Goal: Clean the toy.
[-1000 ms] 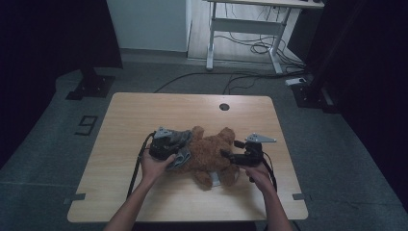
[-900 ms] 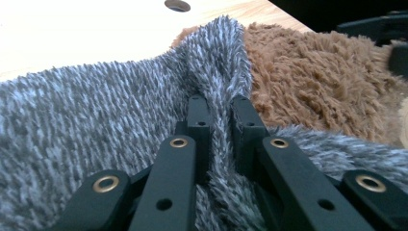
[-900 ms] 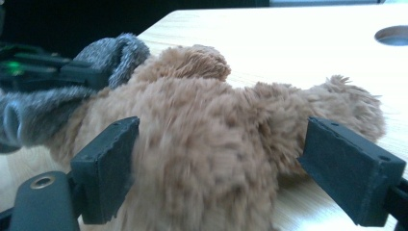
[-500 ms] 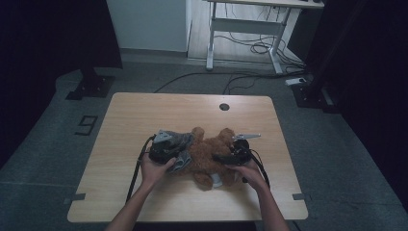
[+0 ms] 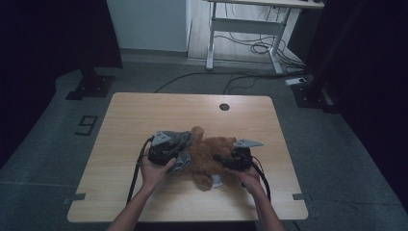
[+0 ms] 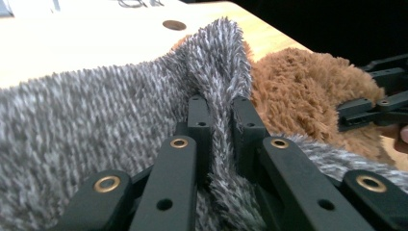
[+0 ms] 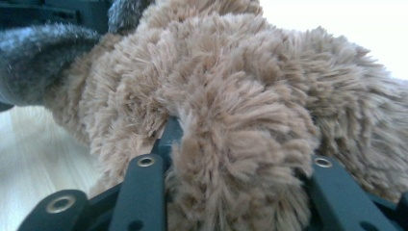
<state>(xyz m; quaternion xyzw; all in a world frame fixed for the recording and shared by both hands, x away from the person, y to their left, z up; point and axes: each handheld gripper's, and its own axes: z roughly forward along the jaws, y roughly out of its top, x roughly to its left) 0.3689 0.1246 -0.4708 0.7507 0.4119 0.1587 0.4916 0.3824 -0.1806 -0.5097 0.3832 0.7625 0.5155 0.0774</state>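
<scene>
While you look down from the high view, the brown teddy bear (image 5: 211, 156) lies near the middle of the wooden table (image 5: 144, 115), with a grey fuzzy cloth (image 5: 182, 144) on its left side. Your left gripper (image 5: 166, 148) sits on the cloth; your right gripper (image 5: 230, 161) is now pressed into the bear's right flank (a second ago it stood off to the side, apart from the fur). Both hands are close to the toy.

Left gripper view: the jaws are nearly closed, pinching a ridge of the grey fuzzy cloth (image 6: 216, 110) between them. The teddy bear (image 6: 308, 96) is just behind the cloth, and your other gripper is beyond it at the right edge.

Right gripper view: the jaws have just been closing, and a thick roll of the teddy bear (image 7: 240, 144) is squeezed between them, fur bulging over both. The grey fuzzy cloth (image 7: 43, 53) is at upper left, against the bear.

So both grips look set: cloth in the left, bear in the right. Likely next is pulling the cloth and the bear against each other (dressing or undressing, can't tell which).
</scene>
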